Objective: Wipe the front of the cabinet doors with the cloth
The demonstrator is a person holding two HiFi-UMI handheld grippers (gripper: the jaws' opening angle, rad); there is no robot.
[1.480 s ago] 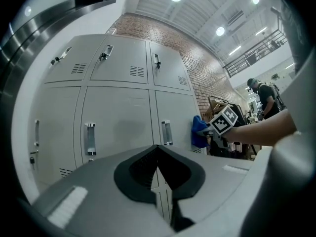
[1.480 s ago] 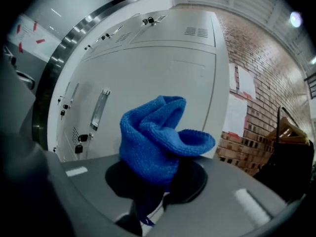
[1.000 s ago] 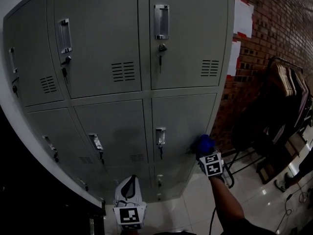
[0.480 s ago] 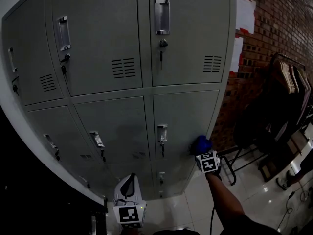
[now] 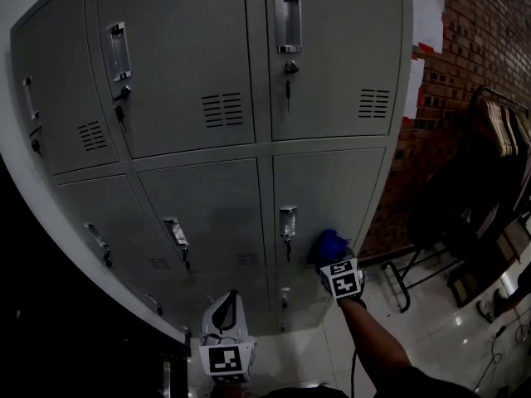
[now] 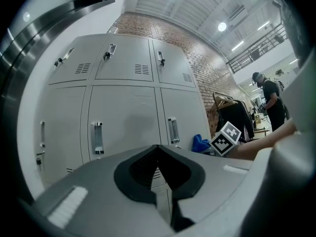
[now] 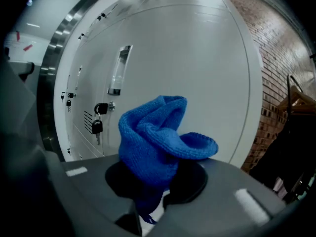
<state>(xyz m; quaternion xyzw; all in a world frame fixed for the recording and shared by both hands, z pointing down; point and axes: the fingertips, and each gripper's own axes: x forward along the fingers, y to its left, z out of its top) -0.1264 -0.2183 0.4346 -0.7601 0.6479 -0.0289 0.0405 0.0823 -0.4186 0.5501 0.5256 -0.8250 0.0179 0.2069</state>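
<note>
The right gripper (image 7: 157,205) had its jaws pinched on the blue knitted cloth (image 7: 159,137), whose bunched folds rose above the jaw tips and filled the centre of the right gripper view. In the head view that gripper (image 5: 333,257) sat at lower centre-right, its marker cube facing the camera, with the cloth (image 5: 330,242) held up at the lower right part of a middle-row cabinet door (image 5: 332,185); whether the cloth actually pressed on the metal could not be told. Just left of the cloth hung that door's recessed handle (image 5: 288,220), which in the right gripper view showed as a bright vertical plate (image 7: 120,71) in the upper left, with a lock and dangling key (image 7: 98,124) further left. The person's forearm (image 5: 371,342) ran from the gripper down to the bottom edge. The left gripper (image 6: 158,154) had its jaws drawn together with nothing between them, only a thin sliver of door showing at the seam. In the head view it (image 5: 226,303) hung low at bottom centre, apart from the doors, pointing up at the bottom row. The grey cabinet (image 5: 199,73) filled the upper left and middle of the head view, its vented doors set in rows. A brick wall (image 5: 469,48) with white sheets (image 5: 428,15) stood at the upper right, a rack of dark clothes (image 5: 494,168) at the right edge, and glossy floor tiles (image 5: 436,334) below it. In the left gripper view a person (image 6: 270,105) stood far off at the right.
</note>
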